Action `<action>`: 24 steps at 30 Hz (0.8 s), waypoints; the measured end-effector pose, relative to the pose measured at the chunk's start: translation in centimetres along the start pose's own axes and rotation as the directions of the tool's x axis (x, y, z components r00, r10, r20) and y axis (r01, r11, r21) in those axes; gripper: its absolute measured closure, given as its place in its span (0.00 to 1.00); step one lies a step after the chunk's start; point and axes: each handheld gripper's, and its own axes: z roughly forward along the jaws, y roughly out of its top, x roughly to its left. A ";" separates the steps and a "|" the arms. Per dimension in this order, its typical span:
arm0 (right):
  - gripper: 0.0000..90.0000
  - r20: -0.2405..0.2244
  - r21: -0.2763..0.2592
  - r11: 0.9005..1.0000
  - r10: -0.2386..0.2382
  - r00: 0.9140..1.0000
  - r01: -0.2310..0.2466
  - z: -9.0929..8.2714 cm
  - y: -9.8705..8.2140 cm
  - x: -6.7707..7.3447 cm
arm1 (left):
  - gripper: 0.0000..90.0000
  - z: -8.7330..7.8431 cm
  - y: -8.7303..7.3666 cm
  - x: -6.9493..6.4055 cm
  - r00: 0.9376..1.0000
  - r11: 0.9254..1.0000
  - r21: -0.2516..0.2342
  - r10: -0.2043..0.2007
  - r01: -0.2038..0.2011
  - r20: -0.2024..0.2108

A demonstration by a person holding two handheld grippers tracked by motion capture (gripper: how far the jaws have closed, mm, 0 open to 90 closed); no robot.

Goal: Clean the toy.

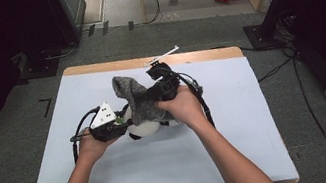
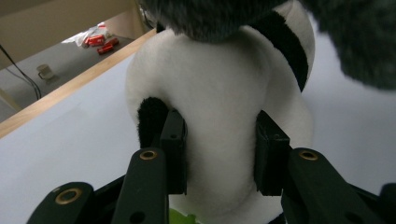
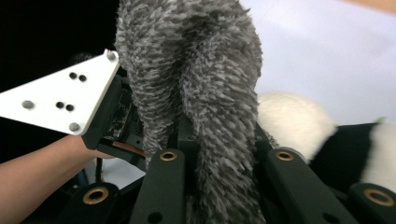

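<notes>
1. Pinching the white body of a plush toy [image 2: 219, 140], the left gripper [image 2: 219, 154] has one jaw on each side of it, and the pads press into the soft fabric.
2. The jaws of this gripper are only partly closed, because the toy's body is between them.
3. The toy [image 1: 144, 125] is white with black parts and lies near the middle of the table [image 1: 242, 148], on its pale blue cover.
4. The right gripper [image 3: 217, 154] is pressed together on a grey fluffy cloth [image 3: 205, 84], which stands up between its jaws.
5. In the high view the cloth [image 1: 134, 99] lies over the toy, between the two hands.
6. The left gripper [image 1: 121, 124] is at the left side of the toy, and the right gripper [image 1: 149, 94] is just behind it.
</notes>
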 end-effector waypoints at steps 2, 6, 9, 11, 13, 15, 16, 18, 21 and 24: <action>0.85 -0.008 0.015 1.000 0.008 1.000 -0.008 0.9 -0.1 0.0 | 0.68 0.0 -0.1 0.2 1.000 1.000 0.004 -0.023 0.023 0.000; 0.85 0.014 0.054 0.998 0.012 1.000 -0.013 2.4 -0.3 -0.2 | 0.63 0.1 -0.3 0.3 0.998 0.998 0.005 -0.056 0.056 0.000; 0.85 0.034 0.071 0.997 0.023 0.999 -0.026 3.1 -0.5 -0.5 | 0.58 0.1 -0.4 0.5 0.997 0.996 0.020 -0.082 0.082 0.000; 0.85 0.057 0.079 0.997 0.015 0.998 -0.019 3.3 -0.6 -0.7 | 0.55 0.1 -0.5 0.6 0.995 0.995 0.031 -0.096 0.095 0.007; 0.85 0.067 0.084 0.996 0.014 0.998 -0.019 3.4 -0.7 -1.0 | 0.54 0.2 -0.5 0.6 0.995 0.994 0.040 -0.098 0.097 0.007; 0.85 0.076 0.090 0.996 0.014 0.997 -0.021 3.4 -0.9 -1.3 | 0.50 0.3 -0.6 0.6 0.995 0.993 0.051 -0.103 0.102 0.008; 0.85 0.081 0.095 0.995 0.018 0.997 -0.026 3.4 -0.9 -1.4 | 0.48 0.3 -0.6 0.6 0.994 0.993 0.056 -0.106 0.105 0.010; 0.85 0.086 0.099 0.995 0.012 0.996 -0.021 3.3 -1.1 -1.6 | 0.43 0.3 -0.7 0.7 0.993 0.992 0.061 -0.115 0.114 0.011; 0.85 0.095 0.107 0.994 0.022 0.995 -0.032 3.2 -1.3 -2.1 | 0.39 0.3 -1.0 0.9 0.990 0.988 0.068 -0.137 0.135 0.017; 0.85 0.108 0.115 0.993 0.027 0.994 -0.039 3.2 -1.6 -2.5 | 0.36 0.2 -1.2 1.1 0.989 0.987 0.075 -0.144 0.143 0.015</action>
